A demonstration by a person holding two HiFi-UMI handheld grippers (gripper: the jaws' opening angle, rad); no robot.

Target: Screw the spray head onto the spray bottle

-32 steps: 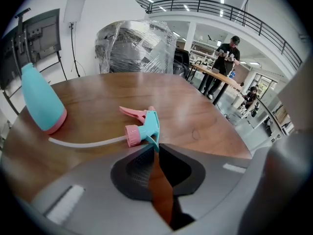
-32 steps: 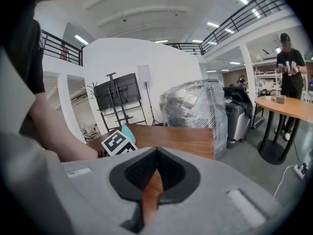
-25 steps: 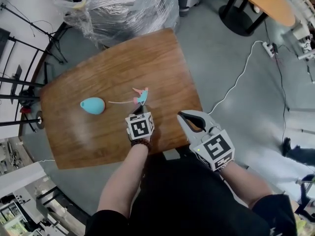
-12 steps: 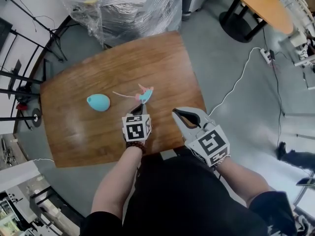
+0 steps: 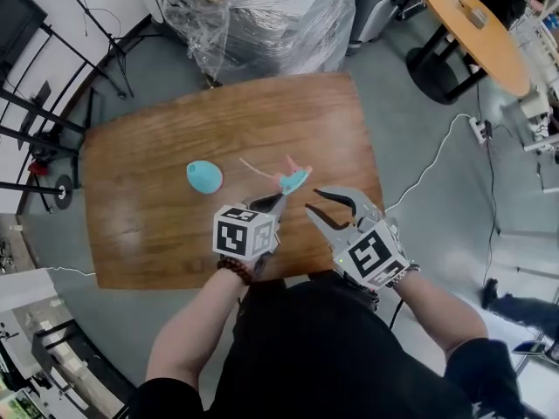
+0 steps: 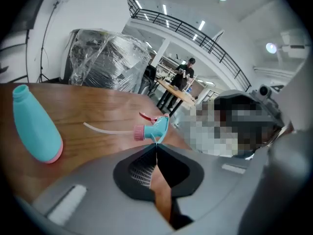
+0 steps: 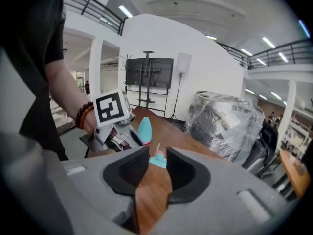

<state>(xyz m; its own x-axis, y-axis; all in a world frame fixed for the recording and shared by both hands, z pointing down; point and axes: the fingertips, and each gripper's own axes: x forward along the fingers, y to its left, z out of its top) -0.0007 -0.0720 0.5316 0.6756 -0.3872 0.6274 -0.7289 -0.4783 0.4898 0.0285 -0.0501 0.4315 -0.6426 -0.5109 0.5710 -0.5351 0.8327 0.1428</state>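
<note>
At frame centre, head pinched by closed left gripper, tube trailed upper left. Empty right gripper just opened partway. Left of both, bottle laid flat, nearer left gripper.

— Where's free room on the table?
— Left of the spray bottle and along the far side.
— What's in the way?
— The spray head, raised in the left gripper; the right gripper just beside it, jaws just opening, seemingly nothing between them.
</note>
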